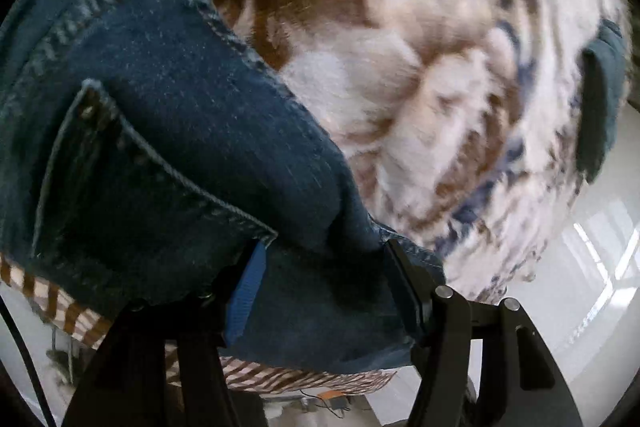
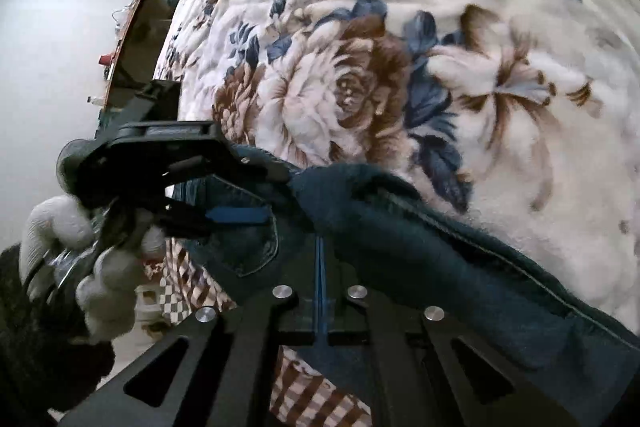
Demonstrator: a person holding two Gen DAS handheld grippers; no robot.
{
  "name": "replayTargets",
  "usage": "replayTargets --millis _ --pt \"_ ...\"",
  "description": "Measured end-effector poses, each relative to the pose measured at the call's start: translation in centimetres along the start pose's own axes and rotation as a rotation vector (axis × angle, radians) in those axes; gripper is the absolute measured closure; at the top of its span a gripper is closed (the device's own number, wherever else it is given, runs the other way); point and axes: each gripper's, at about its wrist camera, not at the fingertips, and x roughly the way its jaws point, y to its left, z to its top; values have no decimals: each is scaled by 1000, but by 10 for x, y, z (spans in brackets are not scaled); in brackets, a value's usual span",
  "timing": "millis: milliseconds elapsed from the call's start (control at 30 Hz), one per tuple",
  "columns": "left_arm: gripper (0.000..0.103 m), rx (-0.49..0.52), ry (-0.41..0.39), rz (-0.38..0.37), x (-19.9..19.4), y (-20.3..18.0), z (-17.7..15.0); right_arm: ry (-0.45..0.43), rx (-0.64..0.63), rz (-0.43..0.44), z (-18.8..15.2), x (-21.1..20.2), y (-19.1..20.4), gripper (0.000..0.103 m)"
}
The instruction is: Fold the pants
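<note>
- The right hand-held gripper (image 2: 320,267), low in the frame, is clenched, its blue pads pressed together on a fold of the pants (image 2: 420,239).
- The left hand-held gripper (image 1: 324,291) has its jaws apart with denim lying between them; whether the pads press it I cannot tell.
- The pants lie at the bed's near edge on a floral blanket (image 2: 400,67).
- Only the right view shows the gloved hand (image 2: 96,267) and the wall (image 2: 60,27) at upper left.
- The left view shows pale floor (image 1: 592,287) at lower right.

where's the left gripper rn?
Right wrist view, left side: the left gripper is at the jeans edge near the pocket, over the floral blanket, jaws open around denim.
</note>
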Motion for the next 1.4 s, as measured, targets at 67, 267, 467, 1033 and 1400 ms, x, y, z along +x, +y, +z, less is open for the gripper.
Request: replayTargets --millis 67,267,467,1033,1400 --pt "45 -36 7 8 7 4 8 18 7 -1 1 3 -7 102" --pt "48 -47 -13 7 9 9 1 48 229 130 20 0 -53 91" --pt "48 -52 -13 -31 6 20 2 176 376 279 51 41 -75 65" --pt "56 -58 -4 -107 -2 44 8 367 526 191 88 104 -80 82" --pt "56 -35 -40 -130 -38 55 -3 248 511 267 88 48 -100 40"
